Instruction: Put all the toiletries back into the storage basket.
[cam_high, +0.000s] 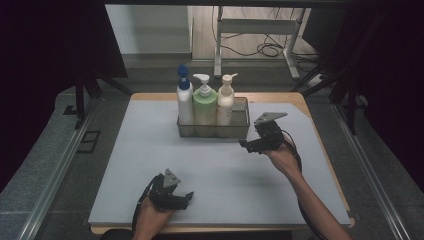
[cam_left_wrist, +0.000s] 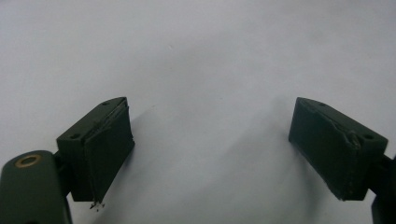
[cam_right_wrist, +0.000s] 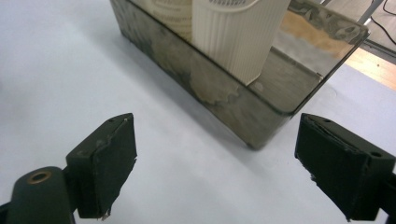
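Observation:
A clear smoky plastic tray (cam_high: 242, 131) stands at the back middle of the grey mat (cam_high: 215, 170). In it stand a white bottle with a blue pump (cam_high: 184, 97), a green pump bottle (cam_high: 204, 105) and a cream ribbed pump bottle (cam_high: 225, 102). My right gripper (cam_high: 248, 145) hovers just right of the tray's near right corner, open, with nothing between its fingers. In the right gripper view the tray (cam_right_wrist: 243, 109) and the cream ribbed bottle (cam_right_wrist: 238, 37) lie ahead of the spread jaws. Low over the mat's front, my left gripper (cam_high: 187, 198) is open and holds nothing.
The mat lies on a wooden table (cam_high: 300, 97) whose edge shows at the back and right. Beyond the table stand a white desk frame (cam_high: 260, 30) and floor cables (cam_high: 270, 49). Dark curtains hang at both sides.

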